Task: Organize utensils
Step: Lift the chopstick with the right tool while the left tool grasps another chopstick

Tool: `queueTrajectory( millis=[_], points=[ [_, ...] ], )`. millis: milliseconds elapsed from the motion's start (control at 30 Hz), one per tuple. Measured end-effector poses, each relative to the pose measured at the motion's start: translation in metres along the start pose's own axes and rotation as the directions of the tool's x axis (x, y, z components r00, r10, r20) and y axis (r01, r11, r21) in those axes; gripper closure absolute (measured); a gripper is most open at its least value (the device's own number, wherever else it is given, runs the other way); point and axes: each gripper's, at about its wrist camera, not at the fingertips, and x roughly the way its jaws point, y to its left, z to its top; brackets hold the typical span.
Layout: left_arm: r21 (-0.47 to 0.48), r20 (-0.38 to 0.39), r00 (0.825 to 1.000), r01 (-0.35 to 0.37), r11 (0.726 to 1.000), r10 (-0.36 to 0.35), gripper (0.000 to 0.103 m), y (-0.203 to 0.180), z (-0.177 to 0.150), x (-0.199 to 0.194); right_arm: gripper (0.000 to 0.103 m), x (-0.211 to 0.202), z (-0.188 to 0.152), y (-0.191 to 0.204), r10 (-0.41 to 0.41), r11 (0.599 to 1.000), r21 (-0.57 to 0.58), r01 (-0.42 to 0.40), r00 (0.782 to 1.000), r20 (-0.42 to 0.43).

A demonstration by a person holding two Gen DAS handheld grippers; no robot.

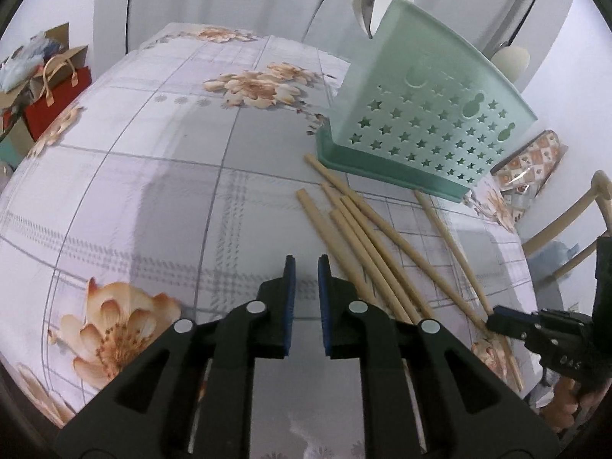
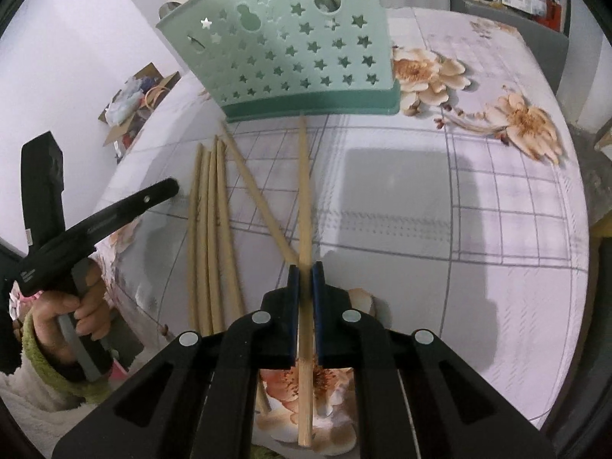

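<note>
A pale green utensil holder (image 1: 420,114) (image 2: 290,49) with star-shaped holes stands on the floral tablecloth. Several bamboo chopsticks (image 1: 363,237) (image 2: 210,229) lie loose in front of it. My right gripper (image 2: 305,271) is shut on one chopstick (image 2: 304,191), which runs between the blue pads and points at the holder's base. In the left wrist view that gripper (image 1: 497,319) sits at the near end of the same chopstick (image 1: 451,248). My left gripper (image 1: 306,264) hovers left of the pile with a narrow gap between its pads and nothing in it. It shows from the side (image 2: 168,187) in the right wrist view.
A red paper bag (image 1: 57,103) and clutter sit beyond the table's left edge. A wooden chair (image 1: 566,229) stands at the right, and a patterned packet (image 1: 531,160) lies by the holder. A hand in a green cuff (image 2: 84,306) grips the left gripper's handle.
</note>
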Motion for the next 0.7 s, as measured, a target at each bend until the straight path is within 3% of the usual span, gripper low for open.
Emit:
queueTrajectory(
  millis=[133,267,433,700],
  points=[
    [0.013,-0.027,0.999,0.047,0.999,-0.047,0.077,-0.012,-0.004,0.001,0.095,-0.002,0.005,0.000,-0.004,1.000,-0.009,0.004,1.000,0.014],
    [0.071,-0.028,0.999,0.024,0.997,-0.022,0.070,-0.030,-0.007,0.007,0.094,-0.001,0.008,0.000,-0.013,1.000,-0.018,0.013,1.000,0.012],
    [0.156,0.000,0.997,-0.071,0.985,0.072,0.070,-0.043,-0.010,0.010,0.094,-0.002,0.007,0.001,-0.017,1.000,-0.021,0.017,1.000,0.011],
    [0.179,0.024,0.993,-0.115,0.977,0.113,0.070,-0.036,-0.009,0.010,0.092,0.002,0.006,-0.004,-0.023,1.000,-0.011,0.023,1.000,0.004]
  ],
)
